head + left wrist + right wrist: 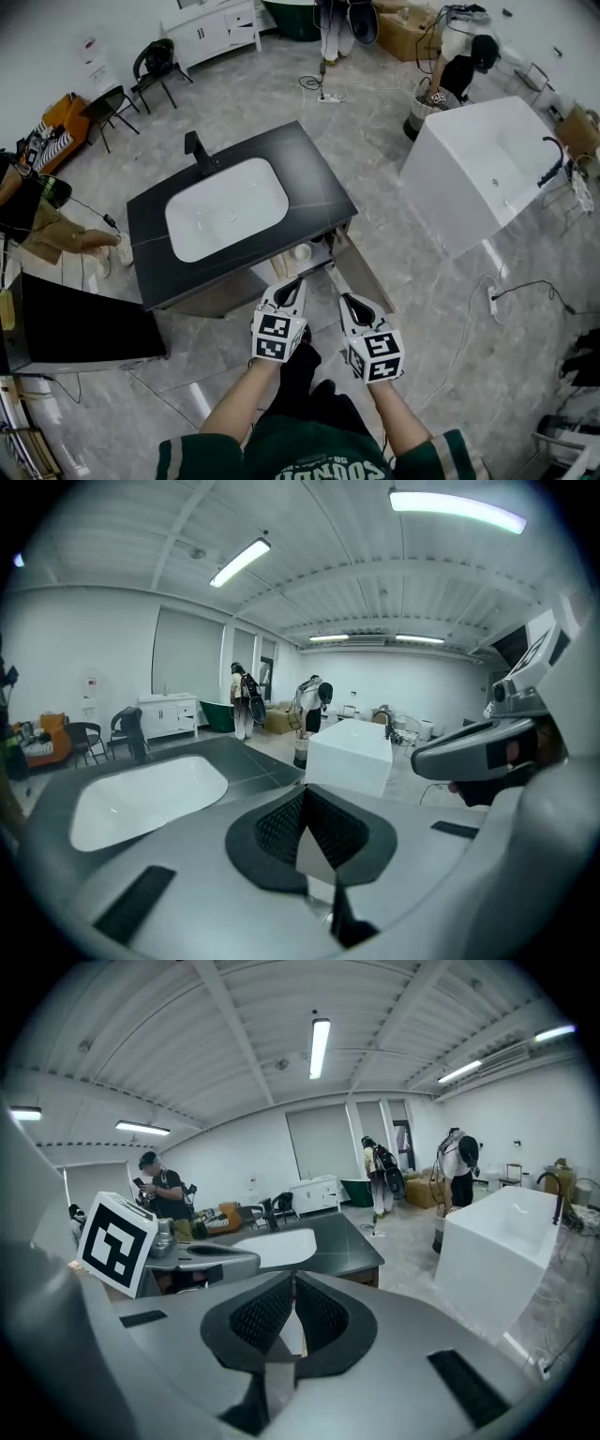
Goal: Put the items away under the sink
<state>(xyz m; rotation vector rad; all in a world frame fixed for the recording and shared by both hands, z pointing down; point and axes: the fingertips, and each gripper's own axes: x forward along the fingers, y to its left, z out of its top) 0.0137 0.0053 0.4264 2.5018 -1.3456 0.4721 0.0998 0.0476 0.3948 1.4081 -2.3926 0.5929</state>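
The left gripper and right gripper are held side by side before the sink; both are closed, and nothing is gripped.

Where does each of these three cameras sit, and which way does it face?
Head view: on the person's head, facing steeply down at the sink; forearms, left gripper and right gripper show.
Left gripper view: on the left gripper, facing along its shut jaws over the sink toward the bathtub; right gripper at right.
Right gripper view: on the right gripper, facing along its shut jaws toward the sink; left gripper's marker cube at left.
Shared: sink and bathtub appear in all three.
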